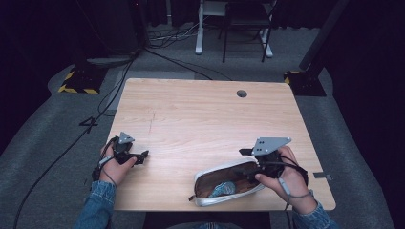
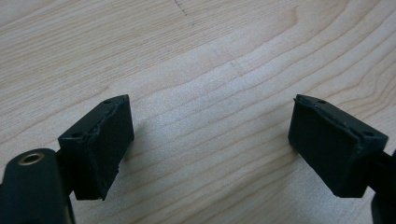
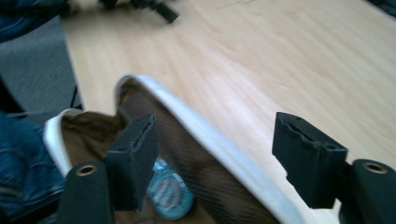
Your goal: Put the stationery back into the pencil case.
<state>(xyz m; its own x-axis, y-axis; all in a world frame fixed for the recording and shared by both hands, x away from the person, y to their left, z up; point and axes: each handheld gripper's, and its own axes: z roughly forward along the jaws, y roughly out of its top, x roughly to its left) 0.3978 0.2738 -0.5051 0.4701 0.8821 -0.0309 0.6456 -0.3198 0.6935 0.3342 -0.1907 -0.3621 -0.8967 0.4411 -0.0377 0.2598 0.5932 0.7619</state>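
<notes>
While the pouch lies unzipped, here is how the scene stands:

Pouch: the white pouch (image 1: 228,183) sits near the front edge of the tabletop (image 1: 200,114), toward the person's right, mouth gaping and brown lining on show.
Inside: a small round blue-green item (image 1: 224,189) rests in the lining; in the right gripper view it sits (image 3: 169,195) just beside the left-hand finger.
Right gripper: the right gripper (image 3: 219,158) hangs over the pouch's right end, one finger (image 3: 133,161) above the open mouth, the other outside the white rim (image 3: 224,149); the fingers stand apart with the rim between them, pressing on nothing.
Right hand: it (image 1: 282,179) holds that gripper (image 1: 248,164) just beside the pouch.
Left gripper: well apart at the left, the left gripper (image 1: 138,157) rests low over bare wood; its fingers (image 2: 100,144) are spread wide, nothing between them.
Left hand: it (image 1: 114,164) grips the tool near the tabletop's left edge.
</notes>
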